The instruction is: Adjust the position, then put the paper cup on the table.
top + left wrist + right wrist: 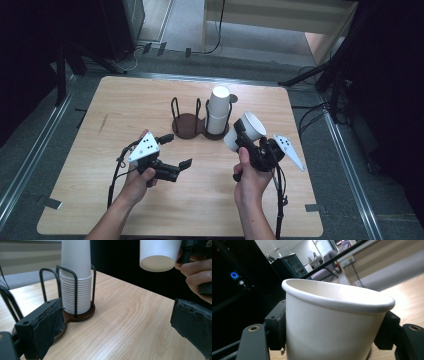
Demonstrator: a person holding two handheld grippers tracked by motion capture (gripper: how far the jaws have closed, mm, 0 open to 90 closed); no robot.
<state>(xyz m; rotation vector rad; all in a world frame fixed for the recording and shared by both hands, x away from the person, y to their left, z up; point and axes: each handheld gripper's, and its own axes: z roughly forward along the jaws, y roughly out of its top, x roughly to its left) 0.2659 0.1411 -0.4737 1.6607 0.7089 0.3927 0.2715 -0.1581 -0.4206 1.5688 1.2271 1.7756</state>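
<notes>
The right gripper (246,141) is clamped on a single white paper cup (245,131), 1 jaw on each side of its wall, as the right gripper view shows with the cup (332,322) pinched between the 2 black pads just below the rolled rim. In the high view the cup is lifted off the wooden table (150,210) and tilted, its open mouth turned up and toward the far right, its base pointing down and toward the left. It hangs just beside the stack of cups (218,112), on that stack's right and a little nearer the person, not touching it. The stack stands upright in the right ring of a dark 2-ring wire holder (187,122); the left ring is empty. The left gripper (175,150) hovers with its jaws spread wide and holding nothing, near the holder's empty ring; its own view looks past the stack (76,287) to the held cup's base (157,257) above. Judging by this layout, the held cup's long axis would have to be brought upright, and the empty ring lies left of it, beyond the stack, nearer the left gripper.
</notes>
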